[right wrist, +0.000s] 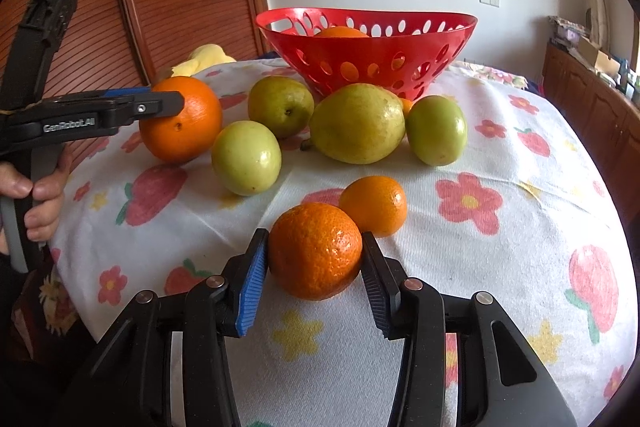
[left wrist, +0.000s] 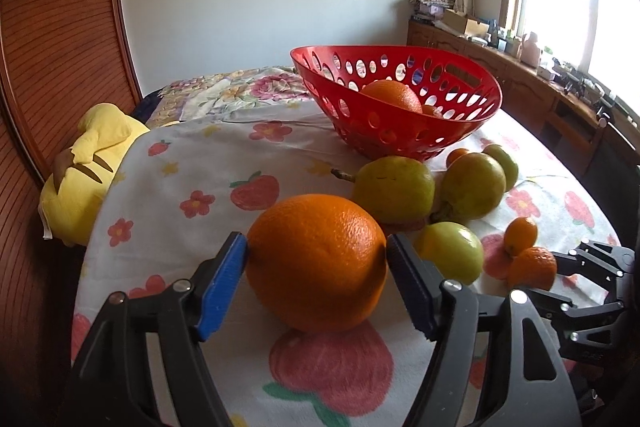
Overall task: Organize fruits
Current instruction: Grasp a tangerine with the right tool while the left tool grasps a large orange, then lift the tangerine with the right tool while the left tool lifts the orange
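Pinching orange [left wrist: 316, 263] in left gripper [left wrist: 316, 259], tangerine [right wrist: 315, 250] in right gripper [right wrist: 315, 259], centre frame. Risk: round skins slipping en route to basket [left wrist: 460, 123].

Large orange [left wrist: 316, 263] and mandarin [right wrist: 315, 251] pinched on cloth

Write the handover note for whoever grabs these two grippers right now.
Left gripper: shut on the big orange, resting on the cloth.
Right gripper: shut on the mandarin, also on the cloth.
Done: one orange in the red basket.
Left: both held fruits, the smaller mandarin, four green fruits in front of the basket.
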{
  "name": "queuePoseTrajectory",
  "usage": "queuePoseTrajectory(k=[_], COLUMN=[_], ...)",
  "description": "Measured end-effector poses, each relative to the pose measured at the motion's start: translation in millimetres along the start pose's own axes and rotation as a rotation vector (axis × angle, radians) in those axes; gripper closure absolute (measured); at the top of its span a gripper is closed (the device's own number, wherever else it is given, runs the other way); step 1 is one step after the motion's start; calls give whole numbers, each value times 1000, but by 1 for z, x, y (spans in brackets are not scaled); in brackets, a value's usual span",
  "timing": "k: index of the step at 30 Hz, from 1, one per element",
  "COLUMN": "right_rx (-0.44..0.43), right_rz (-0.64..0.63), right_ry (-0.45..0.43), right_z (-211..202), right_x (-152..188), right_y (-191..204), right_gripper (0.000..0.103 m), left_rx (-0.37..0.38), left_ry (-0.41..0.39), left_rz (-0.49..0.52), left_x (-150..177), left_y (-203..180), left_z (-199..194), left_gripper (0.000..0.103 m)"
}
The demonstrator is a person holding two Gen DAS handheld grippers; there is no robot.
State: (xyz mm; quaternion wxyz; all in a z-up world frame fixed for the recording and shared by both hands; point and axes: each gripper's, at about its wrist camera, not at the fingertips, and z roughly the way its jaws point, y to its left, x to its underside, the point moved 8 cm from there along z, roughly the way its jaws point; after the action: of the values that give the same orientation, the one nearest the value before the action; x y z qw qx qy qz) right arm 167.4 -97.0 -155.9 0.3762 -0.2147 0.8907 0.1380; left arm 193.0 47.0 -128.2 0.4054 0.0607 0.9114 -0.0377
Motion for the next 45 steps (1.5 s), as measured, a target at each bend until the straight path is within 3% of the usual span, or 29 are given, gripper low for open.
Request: queuePoseTrajectory(k=[7, 21, 35, 45], right_rx=[-1, 5, 5, 4], right_rz=[0, -12, -12, -10], right_ry=[0, 5, 5, 6], right_z=[0, 1, 1, 2], right_x=[0, 2, 2, 2], right_y=[0, 2, 2, 2], right_gripper=[58, 57, 57, 58], left_rx=[16, 30, 28, 50], left_ry=[21, 43, 44, 36], left_rz=[-4, -4, 29, -3], left_x=[2, 4, 8, 15], left_y=[0, 1, -2, -2], left_z=[11, 25, 23, 12], left_gripper=[20, 15, 17, 18])
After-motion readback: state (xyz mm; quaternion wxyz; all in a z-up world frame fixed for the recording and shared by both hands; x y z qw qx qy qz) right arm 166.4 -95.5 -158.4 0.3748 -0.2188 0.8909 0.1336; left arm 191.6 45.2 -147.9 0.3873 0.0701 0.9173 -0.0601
